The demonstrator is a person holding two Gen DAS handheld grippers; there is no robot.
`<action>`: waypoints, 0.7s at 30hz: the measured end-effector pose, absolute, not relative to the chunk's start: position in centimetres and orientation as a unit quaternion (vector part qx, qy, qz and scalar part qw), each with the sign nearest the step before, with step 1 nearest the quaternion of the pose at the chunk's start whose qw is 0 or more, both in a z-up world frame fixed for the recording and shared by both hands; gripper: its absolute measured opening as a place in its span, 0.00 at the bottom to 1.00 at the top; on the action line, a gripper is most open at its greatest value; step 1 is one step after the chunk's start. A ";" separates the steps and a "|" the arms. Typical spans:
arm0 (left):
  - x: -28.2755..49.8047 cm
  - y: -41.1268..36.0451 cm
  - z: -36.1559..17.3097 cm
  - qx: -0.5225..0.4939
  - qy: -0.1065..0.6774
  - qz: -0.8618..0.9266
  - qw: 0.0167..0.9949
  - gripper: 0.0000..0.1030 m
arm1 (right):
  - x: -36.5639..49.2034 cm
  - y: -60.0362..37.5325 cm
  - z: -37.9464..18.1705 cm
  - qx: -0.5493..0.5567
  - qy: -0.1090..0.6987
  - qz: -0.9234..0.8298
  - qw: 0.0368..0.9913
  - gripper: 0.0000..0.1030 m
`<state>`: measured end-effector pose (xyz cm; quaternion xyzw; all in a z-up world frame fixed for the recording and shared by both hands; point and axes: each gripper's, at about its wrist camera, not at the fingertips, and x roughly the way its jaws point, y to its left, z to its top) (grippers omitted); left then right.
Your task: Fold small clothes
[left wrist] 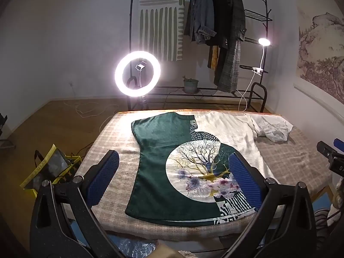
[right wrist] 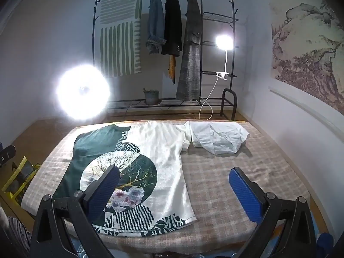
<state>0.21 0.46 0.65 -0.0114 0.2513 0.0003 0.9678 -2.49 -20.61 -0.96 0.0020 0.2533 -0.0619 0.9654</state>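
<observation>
The green-and-white printed shirt (left wrist: pixel 193 161) lies spread flat on the checked table (right wrist: pixel 225 172). A crumpled white garment (right wrist: pixel 219 137) sits just beside the shirt's white sleeve. Left gripper (left wrist: pixel 174 172) and right gripper (right wrist: pixel 174 185) hover over the shirt's near end, jaws spread wide, holding nothing. Left of the shirt, off the table, a yellow-trimmed bag (left wrist: pixel 49 167) stands open, contents unclear

Room behind the table

A lit ring light (left wrist: pixel 137 73) stands by a black rack (left wrist: pixel 265 17) holding a striped cloth (left wrist: pixel 161 21), a denim jacket (left wrist: pixel 202 15), a black coat (left wrist: pixel 219 17) and a plaid coat (left wrist: pixel 234 43). A potted plant (left wrist: pixel 190 85) sits on the rack's bottom shelf, a clip lamp (left wrist: pixel 264 42) (also lit) higher up. A landscape mural (right wrist: pixel 307 49) covers the right wall; a yellow bag (left wrist: pixel 51 167) lies on the floor.
</observation>
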 end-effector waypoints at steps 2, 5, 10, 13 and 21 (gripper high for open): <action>0.3 0.6 0.6 -0.011 0.253 -0.002 0.967 1.00 | -2.5 -20.9 -0.9 0.006 0.252 -0.063 0.966 1.00; 0.4 0.4 0.5 -0.014 0.252 -0.001 0.968 1.00 | -2.6 -21.0 -0.6 0.008 0.251 -0.066 0.966 1.00; 0.4 0.4 0.0 -0.017 0.252 0.000 0.968 1.00 | -2.5 -21.1 0.0 0.008 0.247 -0.064 0.967 1.00; 0.4 0.4 0.0 -0.016 0.252 -0.001 0.968 1.00 | -2.4 -21.0 0.1 0.008 0.245 -0.064 0.967 1.00; 0.6 0.5 0.1 -0.020 0.250 0.001 0.968 1.00 | -2.3 -21.1 0.5 0.007 0.241 -0.068 0.968 1.00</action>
